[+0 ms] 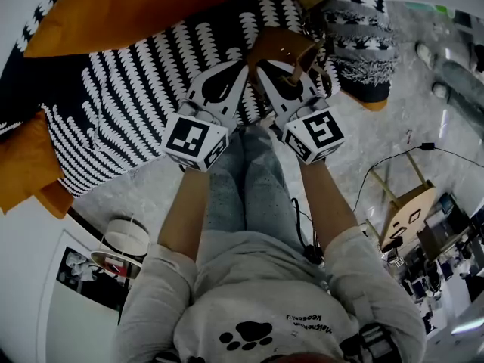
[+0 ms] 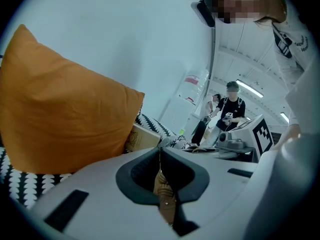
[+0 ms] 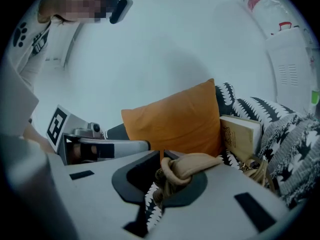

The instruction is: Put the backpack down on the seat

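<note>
Over the right end of the seat (image 1: 136, 104), the patterned backpack (image 1: 363, 44) hangs, perhaps just touching it. The left gripper (image 2: 161, 156) and right gripper (image 3: 162, 159) are each clamped on its tan strap (image 1: 283, 48). A book (image 3: 240, 134) stands just beside the backpack, next to an orange cushion (image 1: 128, 6).

I get only part of the backpack (image 1: 363, 44), cut off at one o'clock; its strap (image 3: 187, 166) vanishes inside my right claw (image 3: 161, 156); the book's (image 3: 240, 134) print is unreadable.
</note>
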Available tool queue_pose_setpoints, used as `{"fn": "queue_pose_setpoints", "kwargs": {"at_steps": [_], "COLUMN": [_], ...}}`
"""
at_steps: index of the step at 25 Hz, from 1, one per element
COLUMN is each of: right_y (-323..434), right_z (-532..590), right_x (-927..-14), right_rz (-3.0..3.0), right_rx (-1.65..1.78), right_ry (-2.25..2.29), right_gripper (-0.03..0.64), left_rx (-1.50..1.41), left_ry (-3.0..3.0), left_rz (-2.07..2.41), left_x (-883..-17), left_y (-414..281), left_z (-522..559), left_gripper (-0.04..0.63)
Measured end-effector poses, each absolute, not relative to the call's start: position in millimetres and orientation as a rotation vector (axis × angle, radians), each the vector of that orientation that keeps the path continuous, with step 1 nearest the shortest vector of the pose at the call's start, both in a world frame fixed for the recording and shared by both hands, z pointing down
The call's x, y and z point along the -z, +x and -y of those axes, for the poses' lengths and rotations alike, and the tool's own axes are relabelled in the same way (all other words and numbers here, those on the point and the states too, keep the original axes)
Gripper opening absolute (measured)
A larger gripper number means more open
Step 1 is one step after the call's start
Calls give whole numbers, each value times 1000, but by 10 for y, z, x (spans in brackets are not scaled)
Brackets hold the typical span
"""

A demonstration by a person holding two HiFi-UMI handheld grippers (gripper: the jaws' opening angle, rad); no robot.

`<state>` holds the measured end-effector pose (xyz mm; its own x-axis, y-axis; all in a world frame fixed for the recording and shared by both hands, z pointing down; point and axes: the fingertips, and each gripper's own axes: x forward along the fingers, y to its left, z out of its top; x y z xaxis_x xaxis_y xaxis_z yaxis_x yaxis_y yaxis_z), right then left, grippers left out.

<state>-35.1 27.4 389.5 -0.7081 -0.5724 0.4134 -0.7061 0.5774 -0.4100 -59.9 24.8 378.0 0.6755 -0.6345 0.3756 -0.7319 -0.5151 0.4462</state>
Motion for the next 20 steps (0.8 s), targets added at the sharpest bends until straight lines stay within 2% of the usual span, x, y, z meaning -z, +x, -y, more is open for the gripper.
{"fn": "queue_pose_setpoints", "kwargs": {"at_steps": [13, 20], "right_y": [-83, 150], "right_z": [-84, -276], "right_x": [-4256, -4286], "right_rz": [2461, 2314], "right_rx": [-817, -833], "right_ry": [1109, 1179], "right_gripper": [49, 51], "left_rx": [-319, -362], "left_ry": [2264, 2270], "left_rz": [978, 956], "left_x": [-4357, -4305], "left_y": [-330, -217], "left_z": [-148, -276], "left_gripper": [20, 20]}}
